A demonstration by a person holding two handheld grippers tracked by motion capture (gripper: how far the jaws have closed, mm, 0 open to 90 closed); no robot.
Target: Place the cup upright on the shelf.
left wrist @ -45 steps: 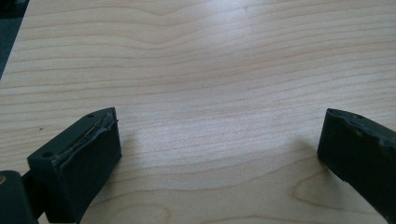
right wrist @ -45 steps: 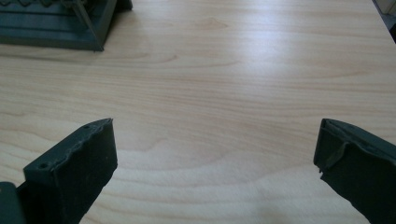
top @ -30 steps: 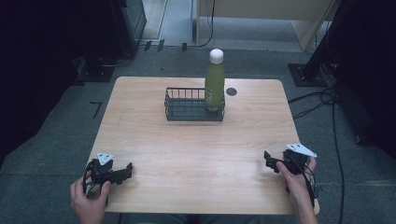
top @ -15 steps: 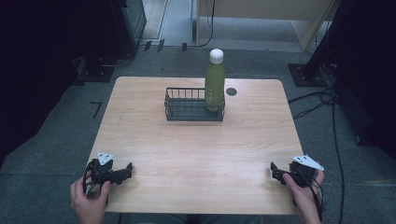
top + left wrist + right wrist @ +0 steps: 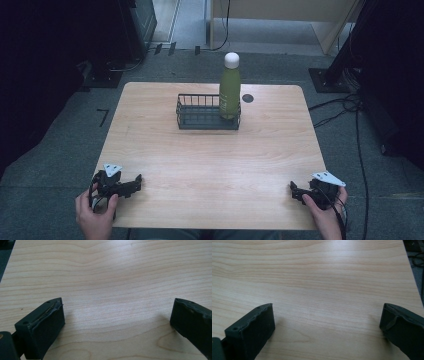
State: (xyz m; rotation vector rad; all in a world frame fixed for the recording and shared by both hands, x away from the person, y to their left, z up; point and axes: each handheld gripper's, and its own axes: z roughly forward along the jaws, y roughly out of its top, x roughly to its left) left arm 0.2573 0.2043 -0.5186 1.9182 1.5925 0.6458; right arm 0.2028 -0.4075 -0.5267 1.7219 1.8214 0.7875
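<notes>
We rest our left tongs (image 5: 134,181) and right tongs (image 5: 296,189) low at the bench's (image 5: 215,160) near corners, both spread wide and empty, well apart from the green bottle (image 5: 229,92) standing upright in the wire basket (image 5: 200,119).

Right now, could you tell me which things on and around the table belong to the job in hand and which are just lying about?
Part of the job:
green bottle, upright in the wire basket
left gripper and right gripper, both open, at the near table edge

Just lying about:
dark round spot beside the basket
floor cables
</notes>
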